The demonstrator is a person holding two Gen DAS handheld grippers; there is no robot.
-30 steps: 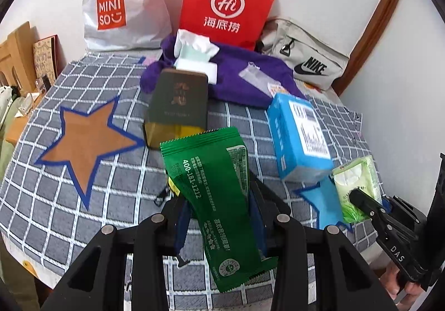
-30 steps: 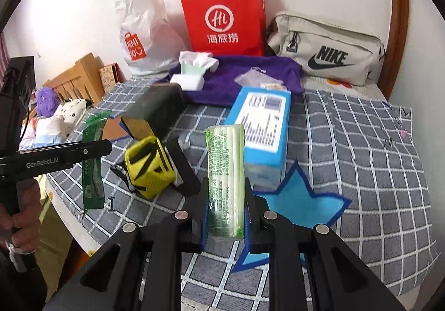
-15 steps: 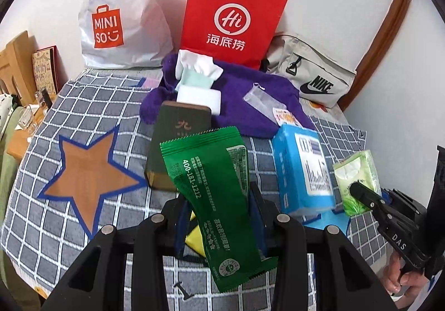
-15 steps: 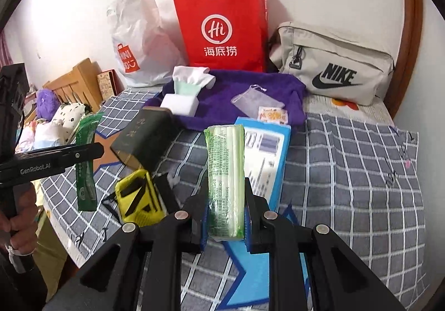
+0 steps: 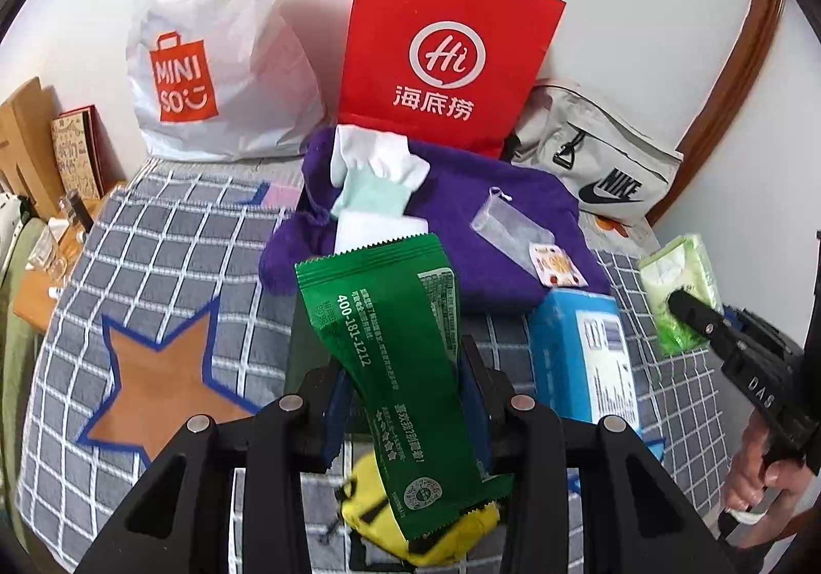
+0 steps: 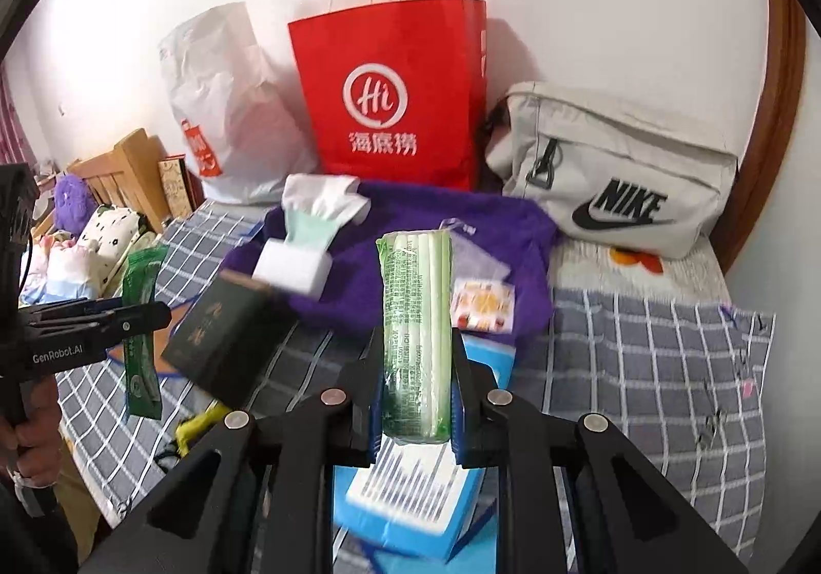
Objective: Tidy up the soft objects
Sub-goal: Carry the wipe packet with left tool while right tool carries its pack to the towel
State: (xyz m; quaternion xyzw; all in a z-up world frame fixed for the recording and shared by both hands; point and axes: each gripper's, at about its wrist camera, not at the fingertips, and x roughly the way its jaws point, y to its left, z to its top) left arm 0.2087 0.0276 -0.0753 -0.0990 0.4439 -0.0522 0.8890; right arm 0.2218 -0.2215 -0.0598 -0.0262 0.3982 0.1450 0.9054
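Green sachet (image 5: 395,368): clamped between the jaws of the left gripper (image 5: 405,399), held above the checked cover, its top end tilted toward the purple cloth.
Pale green tissue pack (image 6: 416,332): clamped upright between the jaws of the right gripper (image 6: 416,399), raised over the blue box.
Checked cover (image 5: 154,261): grey with white grid, an orange star patch (image 5: 154,384) on its left part; whether a bed or a bench lies under it cannot be told.
Purple cloth (image 5: 462,194): spread at the rear of the cover; a white tissue pack (image 5: 374,194) and a small clear pouch (image 5: 505,227) lie on it.
Blue box (image 5: 585,358): on the cover, just in front of the purple cloth.
Dark green box (image 6: 226,343): left of the right gripper, blurred.
Yellow item (image 5: 410,528): under the left gripper, partly hidden.
Rear wall: red paper bag (image 5: 441,50), white plastic bag (image 5: 220,35), grey sling bag (image 6: 616,168).
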